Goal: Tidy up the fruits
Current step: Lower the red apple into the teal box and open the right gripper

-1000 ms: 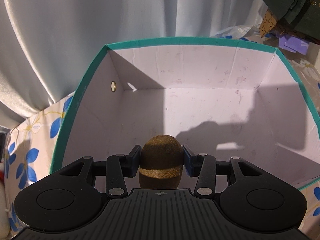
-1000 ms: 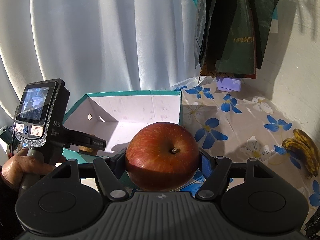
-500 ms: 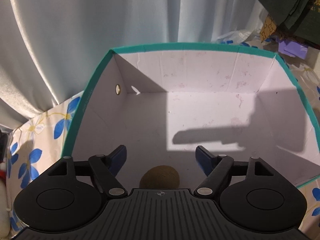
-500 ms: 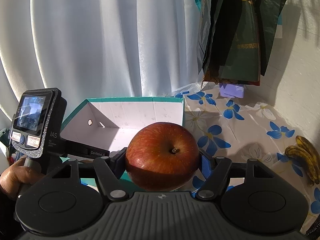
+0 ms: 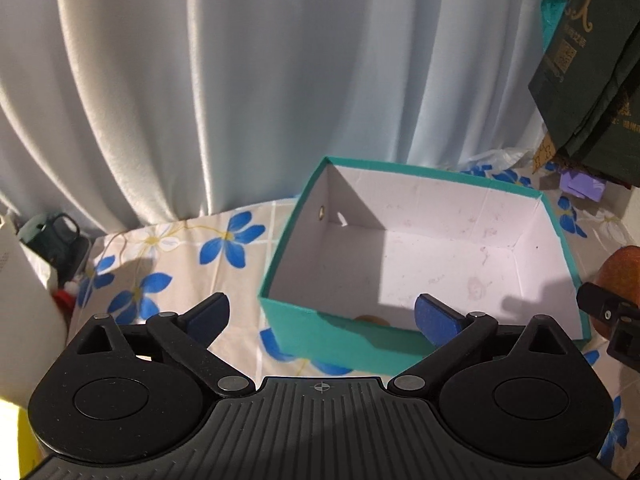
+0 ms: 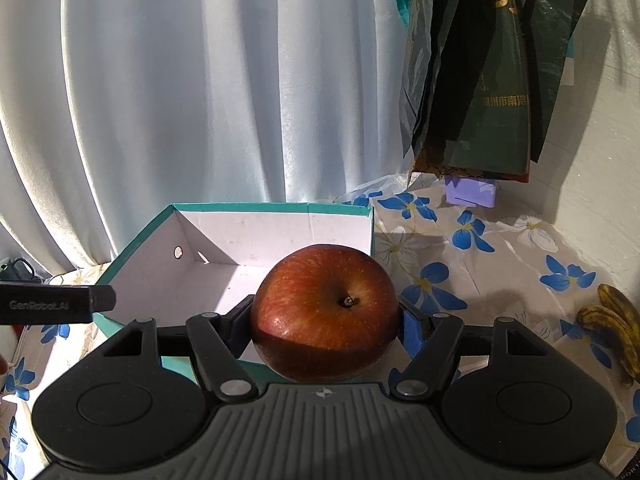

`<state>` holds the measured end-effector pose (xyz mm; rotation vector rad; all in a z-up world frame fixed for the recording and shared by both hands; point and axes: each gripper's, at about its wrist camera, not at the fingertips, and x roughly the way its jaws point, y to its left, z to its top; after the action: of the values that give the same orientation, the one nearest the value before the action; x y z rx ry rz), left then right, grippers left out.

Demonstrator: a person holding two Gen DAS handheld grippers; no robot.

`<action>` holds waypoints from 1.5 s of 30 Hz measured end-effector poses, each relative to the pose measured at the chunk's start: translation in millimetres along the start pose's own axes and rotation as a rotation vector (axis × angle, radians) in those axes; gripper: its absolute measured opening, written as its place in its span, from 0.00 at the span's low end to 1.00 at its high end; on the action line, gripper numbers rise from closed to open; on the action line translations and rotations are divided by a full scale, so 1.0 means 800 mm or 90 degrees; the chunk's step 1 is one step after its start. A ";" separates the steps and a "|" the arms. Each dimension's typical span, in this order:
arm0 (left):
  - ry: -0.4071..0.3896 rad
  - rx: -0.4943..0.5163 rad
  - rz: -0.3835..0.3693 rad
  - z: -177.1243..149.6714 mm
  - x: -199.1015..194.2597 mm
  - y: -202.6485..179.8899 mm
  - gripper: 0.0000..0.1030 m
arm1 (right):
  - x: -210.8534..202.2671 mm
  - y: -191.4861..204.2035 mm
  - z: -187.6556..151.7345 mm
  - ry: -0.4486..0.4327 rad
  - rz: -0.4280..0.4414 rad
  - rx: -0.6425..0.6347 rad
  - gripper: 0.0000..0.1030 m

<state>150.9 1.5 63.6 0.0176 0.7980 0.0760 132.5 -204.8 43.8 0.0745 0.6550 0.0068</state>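
Red apple [image 6: 325,312] sits clamped between the right gripper's [image 6: 326,322] blue pads, stem facing the camera, just in front of the teal box [image 6: 140,244]. Left gripper [image 5: 322,314] hangs with fingers spread wide, holding nothing, just before the box's [image 5: 344,336] near wall. Behind that wall, a sliver of brown kiwi [image 5: 373,319] peeks out from the box floor.

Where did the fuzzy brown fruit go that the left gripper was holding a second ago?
The left gripper let go of the kiwi, which now lies inside the teal box by its near wall. The gripper then opened wide and drew back up and out of the box. The right gripper stayed shut on the red apple, only drifting a little. The bananas stayed on the flowered cloth.
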 end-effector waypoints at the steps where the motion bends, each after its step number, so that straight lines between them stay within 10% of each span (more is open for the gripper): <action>1: 0.004 -0.004 0.001 -0.003 -0.002 0.004 0.98 | 0.002 0.002 0.000 0.000 0.002 -0.003 0.69; 33: 0.014 -0.025 -0.034 -0.044 -0.018 0.036 0.98 | 0.152 0.062 -0.007 0.135 -0.033 -0.142 0.69; 45: 0.016 -0.008 -0.035 -0.080 -0.034 0.051 0.98 | 0.025 0.036 0.006 -0.015 0.006 -0.095 1.00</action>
<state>83.3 39.4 40.0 -0.0177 0.8223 0.0287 151.5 -175.8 37.4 -0.0654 0.6286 0.0639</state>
